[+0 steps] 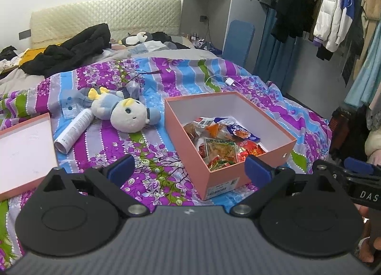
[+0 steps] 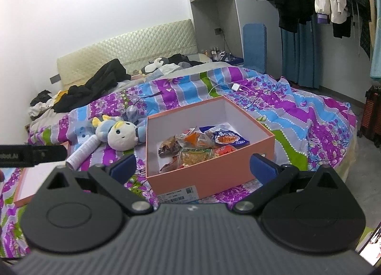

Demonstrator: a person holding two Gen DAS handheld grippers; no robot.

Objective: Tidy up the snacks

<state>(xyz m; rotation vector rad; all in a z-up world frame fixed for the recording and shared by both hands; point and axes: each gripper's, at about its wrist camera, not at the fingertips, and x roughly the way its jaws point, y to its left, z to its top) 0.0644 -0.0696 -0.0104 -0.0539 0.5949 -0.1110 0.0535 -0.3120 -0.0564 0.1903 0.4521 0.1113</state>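
A pink box stands open on the bed, holding several snack packets in orange, red, blue and green wrappers. Its pink lid lies upturned at the left. My left gripper hovers open in front of the box's near corner, nothing between its blue fingers. My right gripper is also open and empty, held just before the box's near wall. Part of the right gripper shows at the left wrist view's right edge.
A plush doll and a white spray can lie left of the box on the purple striped quilt. A white charger and cable lie behind. Black clothes pile near the headboard; hanging coats stand right.
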